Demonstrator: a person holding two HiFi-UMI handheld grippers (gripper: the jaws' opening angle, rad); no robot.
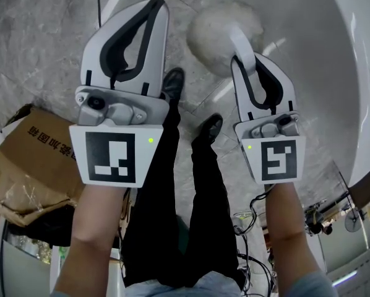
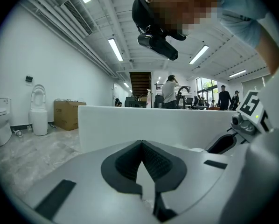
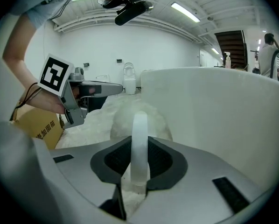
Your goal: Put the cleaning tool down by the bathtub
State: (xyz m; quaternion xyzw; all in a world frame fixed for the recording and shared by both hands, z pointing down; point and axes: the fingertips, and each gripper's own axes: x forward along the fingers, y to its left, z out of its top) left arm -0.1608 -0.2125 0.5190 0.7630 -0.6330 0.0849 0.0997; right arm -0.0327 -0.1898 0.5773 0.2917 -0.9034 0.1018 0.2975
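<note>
Right gripper (image 1: 244, 57) has its jaws clamped on the white plastic handle (image 3: 139, 139) of the white fluffy round-headed cleaning tool (image 1: 221, 33). Handle sits dead centre between the pads and its long axis runs straight out along the jaws.

Left gripper (image 1: 156, 6) has its jaws closed tip to tip with nothing between them (confirmed in its own view (image 2: 142, 144)). It plays no part in the hold.

Head view:
- The fluffy head hangs over the grey marble floor (image 1: 43, 48), at about 11 o'clock from the right fingertips.
- The white glossy bathtub (image 1: 358, 73) curves down the 3 o'clock side, near the tool but not touching it.
- Can't tell whether the head is touching the floor yet.

Right gripper view: tub wall (image 3: 214, 106) is just right of the head (image 3: 135, 115), so the tool looks already placed beside the tub.

Judgement: what's left is lowering along the handle axis and then opening the right jaws. Left hand is farther off and not needed.

Brown cardboard box (image 1: 24, 166) at 8 o'clock is well clear.
</note>
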